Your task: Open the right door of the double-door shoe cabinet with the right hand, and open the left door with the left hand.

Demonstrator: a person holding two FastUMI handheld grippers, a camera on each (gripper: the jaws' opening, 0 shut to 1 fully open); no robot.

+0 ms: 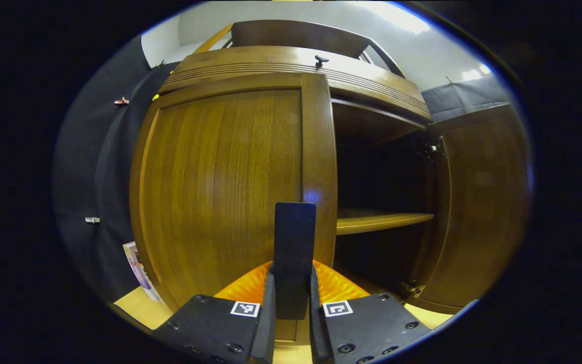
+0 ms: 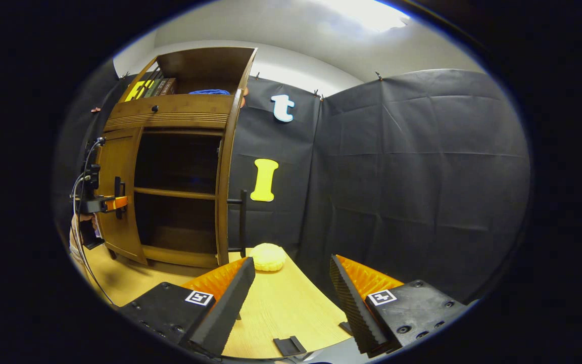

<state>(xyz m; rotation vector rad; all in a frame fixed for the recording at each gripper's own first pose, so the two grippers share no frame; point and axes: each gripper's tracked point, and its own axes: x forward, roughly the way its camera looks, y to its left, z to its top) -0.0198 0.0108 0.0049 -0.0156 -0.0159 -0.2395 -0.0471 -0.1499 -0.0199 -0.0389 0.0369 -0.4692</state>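
The brown wooden shoe cabinet (image 1: pixel 291 60) stands close in front in the left gripper view. Its left door (image 1: pixel 220 177) sits closed or nearly so. My left gripper (image 1: pixel 293 283) is shut on that door's dark upright handle (image 1: pixel 295 227). The right door (image 1: pixel 478 202) is swung wide open, baring a dark inside with one shelf (image 1: pixel 382 221). From the right gripper view the open right door (image 2: pixel 226 192) shows edge-on with its handle (image 2: pixel 243 222), and the left gripper (image 2: pixel 114 203) sits on the left door. My right gripper (image 2: pixel 291 263) is open, holds nothing, and hangs well back from the cabinet.
A yellow round object (image 2: pixel 268 257) lies on the light wooden floor (image 2: pixel 281 303) by the open right door. A small black piece (image 2: pixel 289 346) lies near the right gripper. Books (image 2: pixel 154 88) fill the cabinet's top shelf. A magazine (image 1: pixel 137 268) leans left of the cabinet. Black cloth walls enclose the booth.
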